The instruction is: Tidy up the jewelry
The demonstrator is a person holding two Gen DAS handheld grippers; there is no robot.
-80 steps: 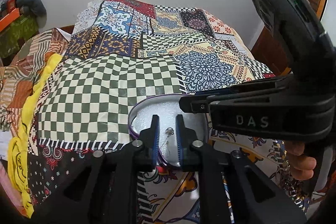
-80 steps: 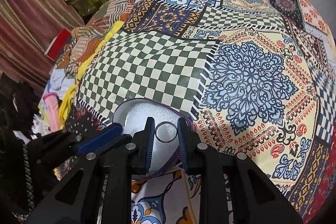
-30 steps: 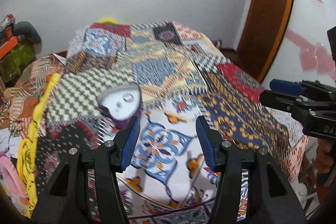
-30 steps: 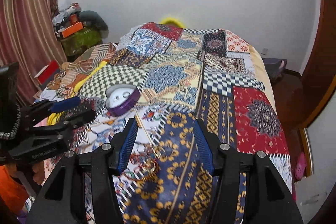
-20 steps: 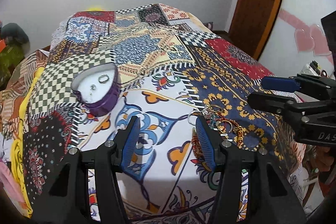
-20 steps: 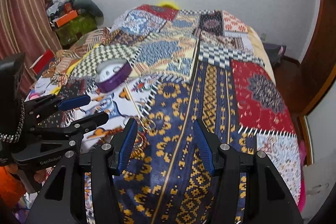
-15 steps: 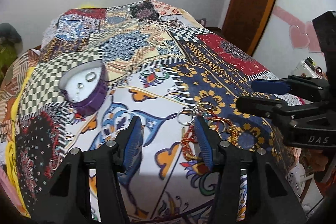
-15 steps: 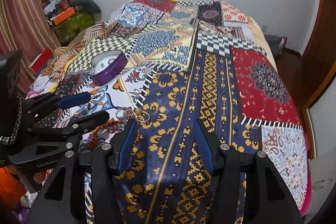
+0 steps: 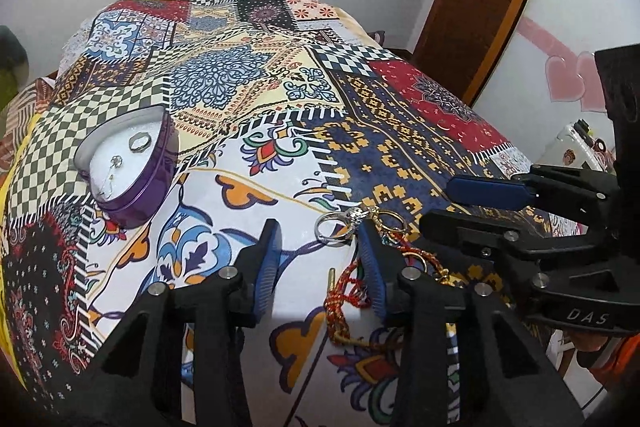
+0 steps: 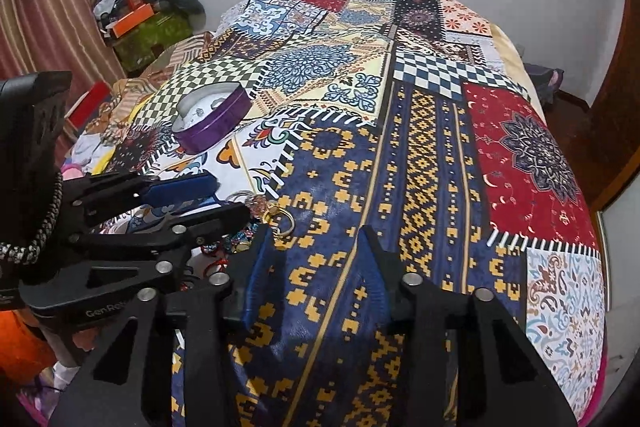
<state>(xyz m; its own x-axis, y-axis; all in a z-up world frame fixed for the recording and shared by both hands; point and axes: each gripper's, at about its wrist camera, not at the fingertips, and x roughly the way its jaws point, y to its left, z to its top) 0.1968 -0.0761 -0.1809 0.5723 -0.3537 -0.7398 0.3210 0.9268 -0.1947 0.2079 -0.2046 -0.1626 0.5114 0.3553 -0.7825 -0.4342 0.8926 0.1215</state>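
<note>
Left wrist: left gripper (image 9: 318, 229) closing, apparently beside silver ring (image 9: 332, 225).

Both cameras sit on the grippers and look forward and downward along the fingers, close above the patterned bedspread (image 9: 248, 99). The left wrist view faces toward the door side; the right wrist view faces more to the curtain side. Both views share the purple tin (image 9: 136, 183) and the jewelry pile (image 10: 256, 223).

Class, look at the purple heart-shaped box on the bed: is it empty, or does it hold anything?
Not empty. The purple box is lidless, with a ring lying on its white lining.
</note>
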